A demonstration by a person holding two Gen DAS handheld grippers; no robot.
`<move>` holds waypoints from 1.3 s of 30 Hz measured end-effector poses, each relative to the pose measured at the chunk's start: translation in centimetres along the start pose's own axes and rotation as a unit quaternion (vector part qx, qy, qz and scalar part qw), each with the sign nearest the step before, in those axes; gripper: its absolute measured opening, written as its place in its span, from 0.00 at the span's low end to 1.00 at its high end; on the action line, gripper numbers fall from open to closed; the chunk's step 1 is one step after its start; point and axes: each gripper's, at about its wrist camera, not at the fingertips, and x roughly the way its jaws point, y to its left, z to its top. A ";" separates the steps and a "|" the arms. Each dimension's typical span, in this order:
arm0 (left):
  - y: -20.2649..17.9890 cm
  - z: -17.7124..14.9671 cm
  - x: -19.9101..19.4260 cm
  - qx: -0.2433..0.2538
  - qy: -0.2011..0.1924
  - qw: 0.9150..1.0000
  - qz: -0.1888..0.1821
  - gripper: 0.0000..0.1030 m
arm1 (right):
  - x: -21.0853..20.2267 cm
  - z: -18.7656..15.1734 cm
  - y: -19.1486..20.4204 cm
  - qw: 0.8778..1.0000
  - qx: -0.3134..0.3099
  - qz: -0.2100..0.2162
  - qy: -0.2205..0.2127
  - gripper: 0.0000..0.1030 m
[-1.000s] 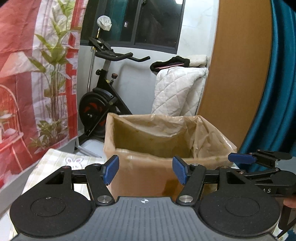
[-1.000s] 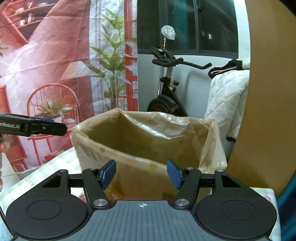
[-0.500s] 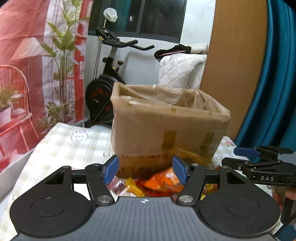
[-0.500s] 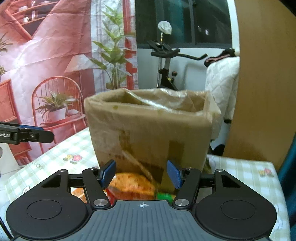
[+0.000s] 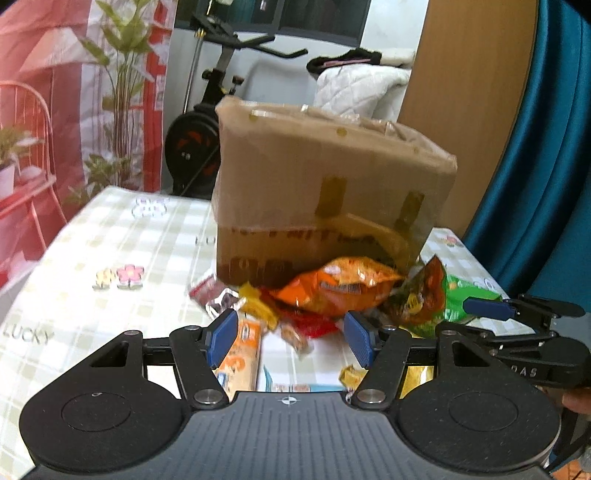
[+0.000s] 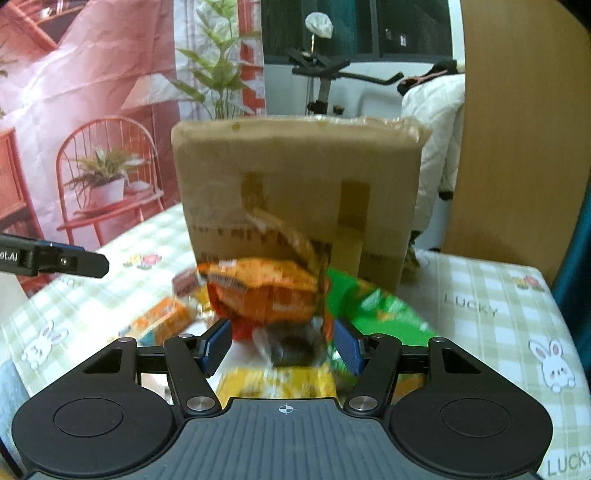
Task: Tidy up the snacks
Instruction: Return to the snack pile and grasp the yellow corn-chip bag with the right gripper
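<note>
Table covered with a green-and-white checked cloth, printed with flowers, bunnies, "LUCKY". Left side of frame: red-and-white printed backdrop showing a chair and potted plants. Upper centre: black exercise bike against a white wall, dark window above it. White quilted blanket draped right of the bike. Wooden panel at right, teal curtain at far right.

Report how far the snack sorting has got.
Nothing looks packed yet: the snack packets, like the orange bag and green bag, lie heaped on the tablecloth before the cardboard box. The left gripper and right gripper are open and empty. All the sorting remains.
</note>
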 end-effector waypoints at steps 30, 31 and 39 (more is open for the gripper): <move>1.4 -3.1 1.8 -0.029 0.049 0.998 -0.001 0.64 | 3.9 -4.3 1.6 0.998 -0.007 -0.010 0.061 0.75; 1.4 -3.1 1.9 -0.029 0.049 0.998 0.000 0.64 | 3.8 -4.4 1.6 0.998 -0.013 -0.010 0.058 0.74; 1.5 -3.1 2.1 -0.028 0.051 0.998 -0.014 0.51 | 2.5 -4.4 1.3 0.999 -0.022 -0.004 0.030 0.63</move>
